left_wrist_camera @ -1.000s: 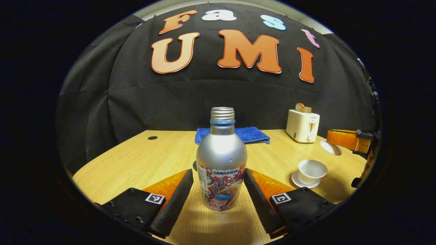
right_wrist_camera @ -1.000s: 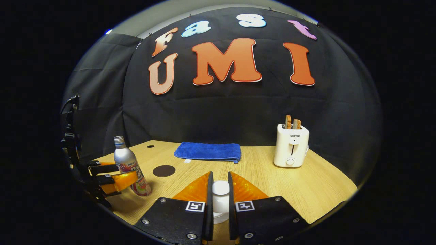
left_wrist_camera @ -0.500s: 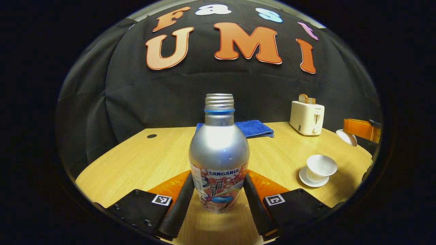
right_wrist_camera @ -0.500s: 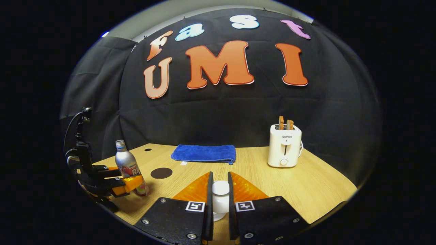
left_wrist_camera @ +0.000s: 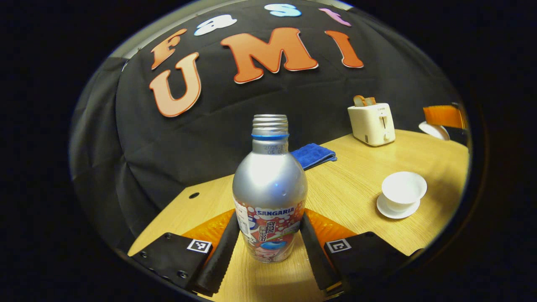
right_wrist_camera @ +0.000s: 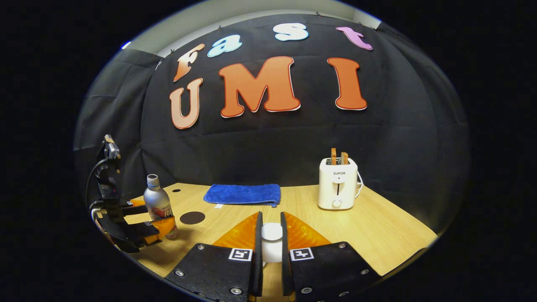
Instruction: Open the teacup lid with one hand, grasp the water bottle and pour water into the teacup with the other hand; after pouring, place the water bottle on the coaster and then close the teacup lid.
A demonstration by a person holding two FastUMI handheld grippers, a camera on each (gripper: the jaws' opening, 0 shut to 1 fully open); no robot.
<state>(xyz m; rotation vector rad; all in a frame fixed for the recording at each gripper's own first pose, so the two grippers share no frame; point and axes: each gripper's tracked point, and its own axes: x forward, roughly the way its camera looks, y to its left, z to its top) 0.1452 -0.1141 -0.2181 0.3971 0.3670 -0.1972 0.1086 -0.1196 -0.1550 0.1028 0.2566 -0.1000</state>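
since a second ago, lifted and tilted: water bottle (left_wrist_camera: pixel 269 197) now clear of the table (left_wrist_camera: pixel 361 184) in the left gripper (left_wrist_camera: pixel 268 247), with the table sloping across the left gripper view where it lay level before. means the grasp is done and the carry toward the teacup (left_wrist_camera: pixel 403 191) is on, pour not yet begun. fingers (left_wrist_camera: pixel 221 251) closed partway onto the bottle's lower body, pressing both sides of the label. bottle mouth open, no cap.

teacup uncovered on its saucer (left_wrist_camera: pixel 388 210), off to the right of the bottle. teacup lid (right_wrist_camera: pixel 272 243) pinched in the right gripper (right_wrist_camera: pixel 271 251), fingers nearly closed on it; probably held just above the table, hard to tell. coaster (right_wrist_camera: pixel 192 217) bare, just beside the bottle in the right gripper view.
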